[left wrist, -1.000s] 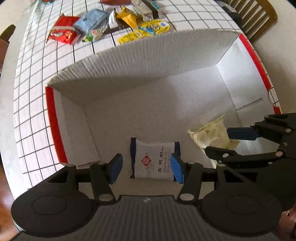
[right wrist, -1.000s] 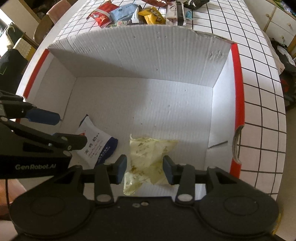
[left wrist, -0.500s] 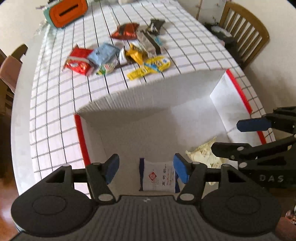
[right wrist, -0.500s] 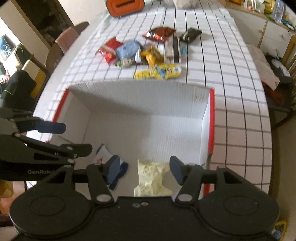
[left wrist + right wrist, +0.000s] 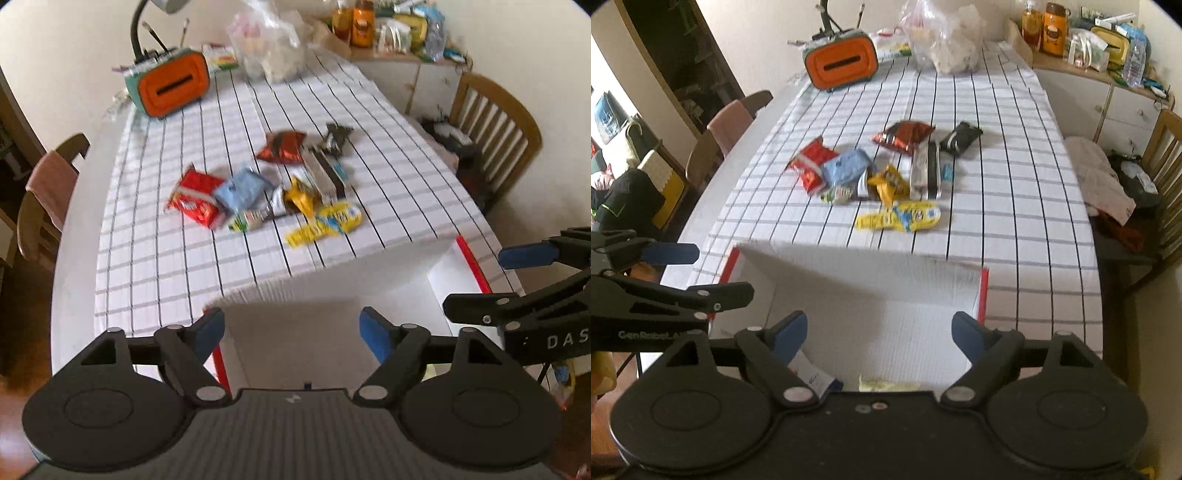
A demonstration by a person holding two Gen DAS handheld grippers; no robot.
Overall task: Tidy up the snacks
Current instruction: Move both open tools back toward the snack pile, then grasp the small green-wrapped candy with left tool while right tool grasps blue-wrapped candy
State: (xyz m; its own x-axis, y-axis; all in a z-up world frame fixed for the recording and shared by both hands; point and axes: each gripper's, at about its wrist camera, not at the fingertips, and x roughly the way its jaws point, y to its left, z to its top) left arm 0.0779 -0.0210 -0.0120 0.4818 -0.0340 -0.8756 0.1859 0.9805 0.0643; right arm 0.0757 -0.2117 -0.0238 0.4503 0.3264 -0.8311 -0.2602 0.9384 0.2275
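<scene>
Snacks lay in a loose heap on the checked tablecloth, well ahead of both sets of jaws and beyond the far wall of the white cardboard box. Both tools hung above the box's near side with jaws spread wide and nothing between them, a posture that suited reaching out for the next packet rather than carrying one.

The left gripper and the right gripper sat side by side, each one's blue fingers showing at the edge of the other's view.

Just beneath its own jaws, the right wrist view caught a white-and-blue packet and a pale yellowish packet on the box floor; the left wrist view hid almost all of that floor behind the tool body. Nearest the jaws, just past the box wall, lay the yellow packet. I judged the sorting barely begun.
</scene>
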